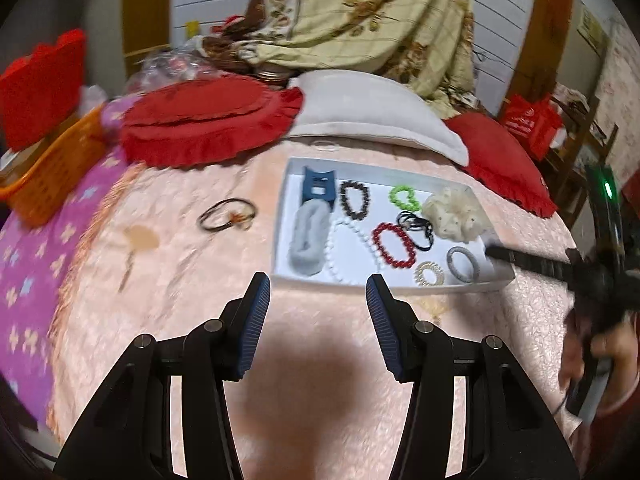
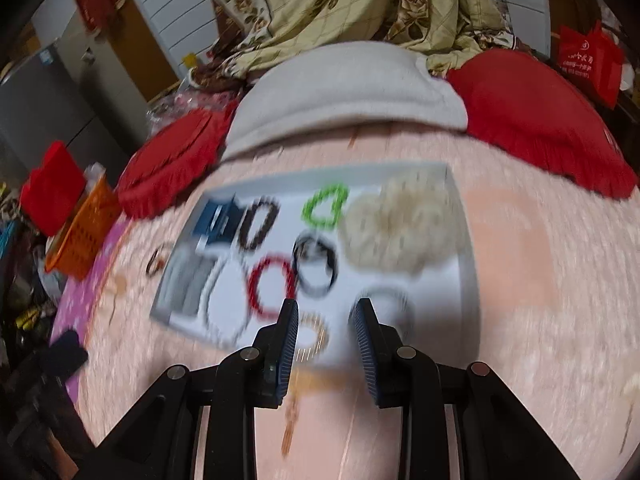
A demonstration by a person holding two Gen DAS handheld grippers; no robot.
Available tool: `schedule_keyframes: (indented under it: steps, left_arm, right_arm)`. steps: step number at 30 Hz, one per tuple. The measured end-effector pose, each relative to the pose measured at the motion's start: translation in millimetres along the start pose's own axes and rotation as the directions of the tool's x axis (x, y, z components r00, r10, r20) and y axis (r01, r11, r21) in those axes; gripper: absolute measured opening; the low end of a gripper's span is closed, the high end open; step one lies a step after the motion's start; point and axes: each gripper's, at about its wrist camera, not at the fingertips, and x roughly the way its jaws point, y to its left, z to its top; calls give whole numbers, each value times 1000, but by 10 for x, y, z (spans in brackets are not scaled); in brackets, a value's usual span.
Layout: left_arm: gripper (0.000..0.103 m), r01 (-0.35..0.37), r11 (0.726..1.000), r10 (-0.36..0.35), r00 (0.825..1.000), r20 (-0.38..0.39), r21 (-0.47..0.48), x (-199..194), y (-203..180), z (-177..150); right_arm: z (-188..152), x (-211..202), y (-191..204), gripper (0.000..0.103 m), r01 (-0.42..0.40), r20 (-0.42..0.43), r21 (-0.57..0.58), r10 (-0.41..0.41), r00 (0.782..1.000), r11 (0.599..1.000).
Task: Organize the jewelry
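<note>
Both the left gripper (image 1: 318, 286) and right gripper (image 2: 325, 312) hang apart and empty above the white tray (image 1: 283, 216), whose blurred contents seem to be bracelets and hair ties.

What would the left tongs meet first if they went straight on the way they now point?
Probably the near rim of the white tray, about where the white bead necklace lies; the left tongs are open and empty. Depth is unclear.

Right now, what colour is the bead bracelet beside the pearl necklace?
Red, the bead bracelet lying in the white tray; clearest in the left wrist view.
</note>
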Motion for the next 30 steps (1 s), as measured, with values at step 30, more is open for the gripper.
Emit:
schedule_keyframes:
  steps: [30]
  left_arm:
    - [84,-367,927,372,870,324,-79,-1071,240,-518]
  right_arm:
    - [-1421,-525,838,28,74,49,-117,-69,996,990]
